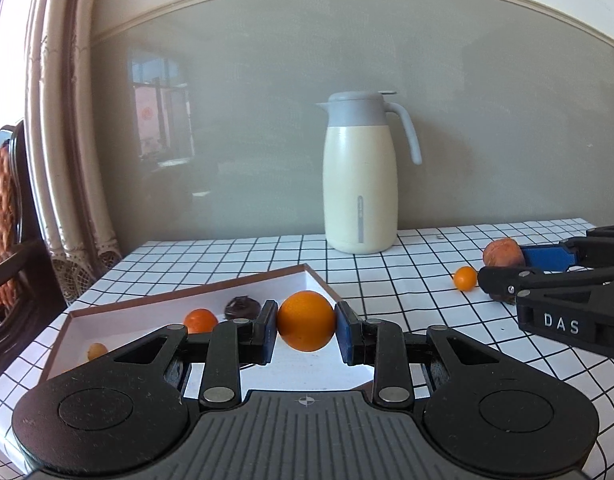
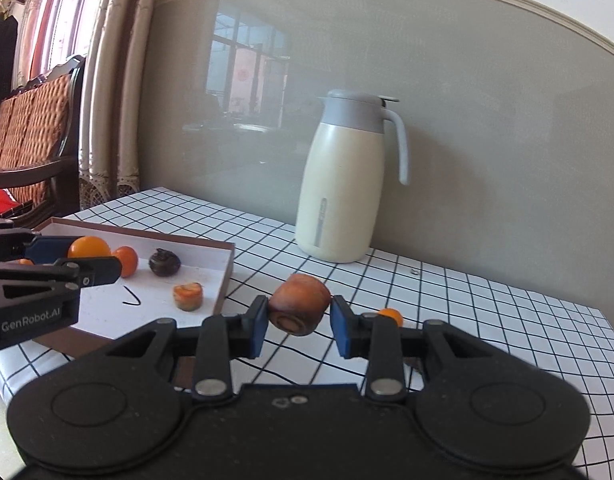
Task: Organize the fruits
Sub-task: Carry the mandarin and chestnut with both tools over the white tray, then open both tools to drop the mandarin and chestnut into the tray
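Note:
My left gripper is shut on a round orange and holds it above the white tray with a brown rim. My right gripper is shut on a brown wrinkled fruit, held over the checked tablecloth just right of the tray. In the tray lie a small orange, a dark purple fruit and a cut orange piece. One small orange fruit rests on the cloth, also seen behind the right gripper as the small orange fruit.
A cream jug with a grey lid stands at the back against the grey wall. The checked table ends at the left, where a wooden chair and a curtain stand. The left gripper reaches over the tray.

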